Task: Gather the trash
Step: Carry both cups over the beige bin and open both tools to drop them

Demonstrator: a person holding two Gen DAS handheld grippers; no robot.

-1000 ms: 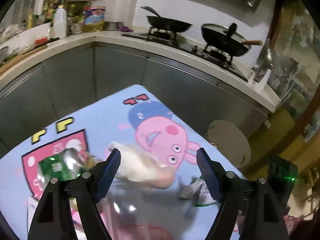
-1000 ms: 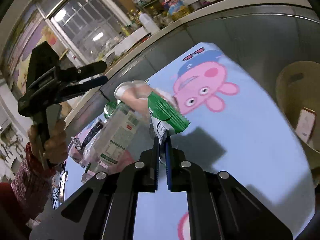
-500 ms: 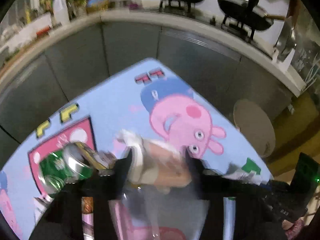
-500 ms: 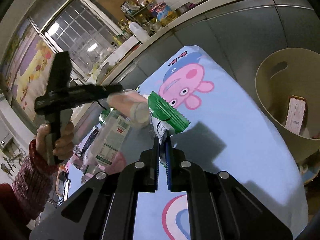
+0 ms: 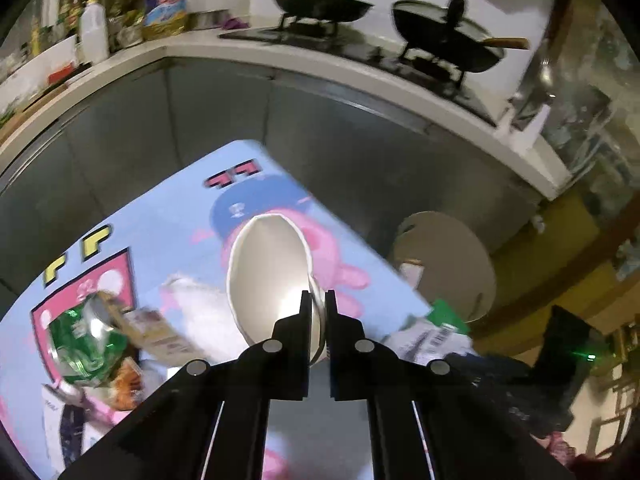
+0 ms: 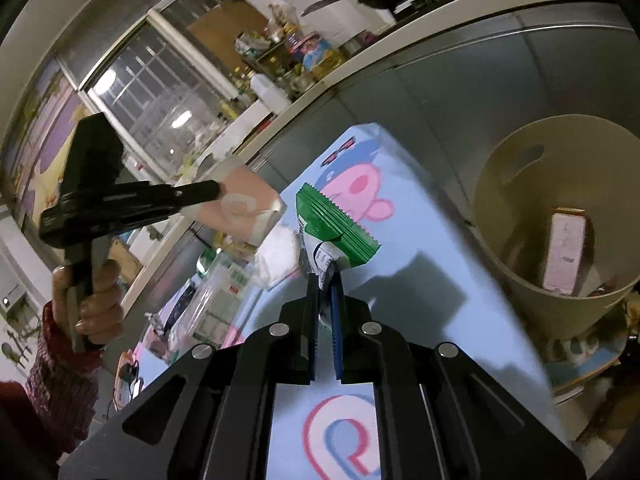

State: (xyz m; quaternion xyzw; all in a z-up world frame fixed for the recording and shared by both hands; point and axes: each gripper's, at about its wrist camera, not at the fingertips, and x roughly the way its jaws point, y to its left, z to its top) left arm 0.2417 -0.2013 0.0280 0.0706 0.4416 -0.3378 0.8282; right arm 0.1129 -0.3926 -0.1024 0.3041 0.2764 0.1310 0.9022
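Lifted since the earlier frame, the pink-and-white paper cup [image 5: 267, 280] is pinched by its rim in the left gripper [image 5: 318, 304], whose jaws have just closed; the right gripper [image 6: 325, 280] jaws are clamped on the green-and-white foil wrapper [image 6: 334, 232]. Both are best released only once squarely over the beige plastic bin [image 6: 500, 216] at 2 o'clock.

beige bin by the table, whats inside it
In the right wrist view, the beige bin holds a pale pink carton leaning against its inner wall. Its near wall hides the bottom, so anything lower cannot be seen.

- Paper cup [image 5: 272, 276]: white inside, peach-pink outside with a white swirl mark.
- Wrapper [image 6: 336, 228]: green, zigzag edge, white printed end.
- Tablecloth [image 6: 432, 312]: pale blue, pink cartoon pig in a blue cap.
- Bin [image 6: 520, 288] beside the tablecloth: beige.
- Crushed can [image 5: 84, 340]: green and silver.
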